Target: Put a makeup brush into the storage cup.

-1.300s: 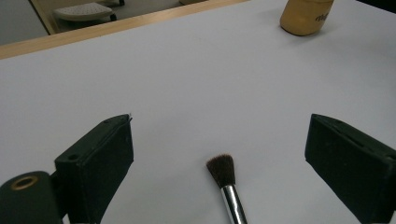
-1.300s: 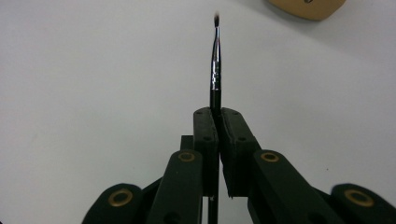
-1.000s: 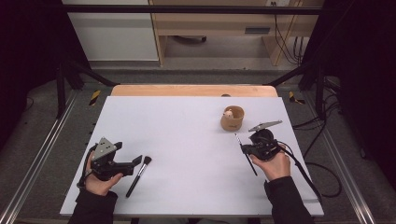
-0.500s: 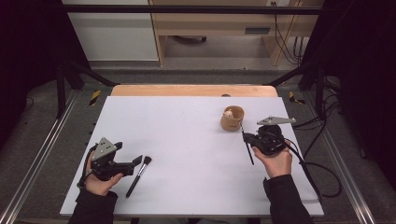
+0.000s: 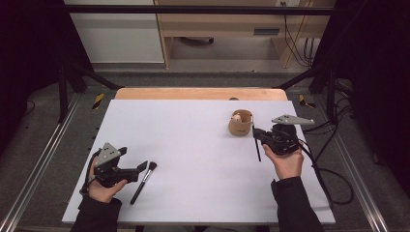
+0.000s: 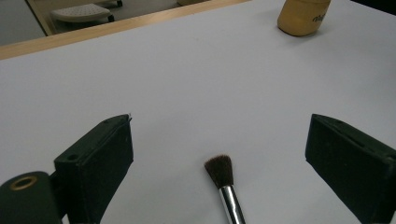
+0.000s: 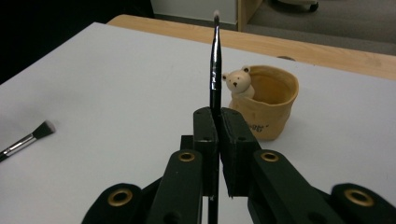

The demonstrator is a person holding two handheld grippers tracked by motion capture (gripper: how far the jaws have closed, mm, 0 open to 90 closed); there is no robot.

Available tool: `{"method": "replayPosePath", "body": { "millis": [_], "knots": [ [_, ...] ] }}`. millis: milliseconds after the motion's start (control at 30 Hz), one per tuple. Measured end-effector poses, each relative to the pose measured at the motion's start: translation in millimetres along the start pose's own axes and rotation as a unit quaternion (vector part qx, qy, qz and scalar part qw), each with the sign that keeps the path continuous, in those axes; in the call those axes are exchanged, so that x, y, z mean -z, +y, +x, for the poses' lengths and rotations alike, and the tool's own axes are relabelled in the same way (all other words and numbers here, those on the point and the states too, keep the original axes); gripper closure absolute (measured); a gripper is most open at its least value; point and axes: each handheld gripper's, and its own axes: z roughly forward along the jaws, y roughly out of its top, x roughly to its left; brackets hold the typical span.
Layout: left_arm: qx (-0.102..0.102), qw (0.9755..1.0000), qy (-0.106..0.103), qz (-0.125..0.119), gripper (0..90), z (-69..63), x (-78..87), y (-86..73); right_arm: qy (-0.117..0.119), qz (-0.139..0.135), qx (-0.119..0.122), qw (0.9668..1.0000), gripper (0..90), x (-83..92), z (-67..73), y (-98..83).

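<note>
Black-handled, the thin brush (image 7: 215, 65) is pinched upright in the right gripper (image 7: 217, 122), bristles up, just at four o'clock of the tan bear pot (image 5: 240, 123), likely so it can drop in handle first. At the table's (image 5: 193, 145) seven o'clock the left gripper (image 6: 219, 154) gapes wide around the wider brush (image 6: 224, 179), probably readying to grasp it.

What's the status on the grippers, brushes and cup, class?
Right gripper shut on thin brush, beside bear cup. Left gripper open over flat brush on table. Nothing in the way.
</note>
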Motion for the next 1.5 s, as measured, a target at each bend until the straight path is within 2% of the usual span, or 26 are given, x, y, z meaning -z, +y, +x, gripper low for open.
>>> {"method": "replayPosePath", "body": {
  "millis": [200, 600, 1000, 1500],
  "knots": [
    [-0.001, 1.0000, 0.001, -0.001, 7.0, -0.1, -0.4, -0.1, -0.001, -0.038, -0.002, 0.9993, 85.7, 3.6, -4.5, 7.5],
    [-0.001, 1.0000, 0.001, 0.000, 7.0, 0.6, -0.7, -0.2, -0.014, -0.086, -0.007, 0.9961, 85.7, -4.6, -7.5, 17.1],
    [0.001, 1.0000, 0.000, 0.000, 6.9, 1.3, -0.3, -0.2, -0.032, -0.109, -0.016, 0.9934, 85.7, -15.8, -11.7, 27.6],
    [0.002, 1.0000, 0.000, 0.000, 6.9, 1.7, -0.4, -0.4, -0.053, -0.135, -0.026, 0.9891, 85.7, -29.6, -23.7, 40.4]
  ]
}}
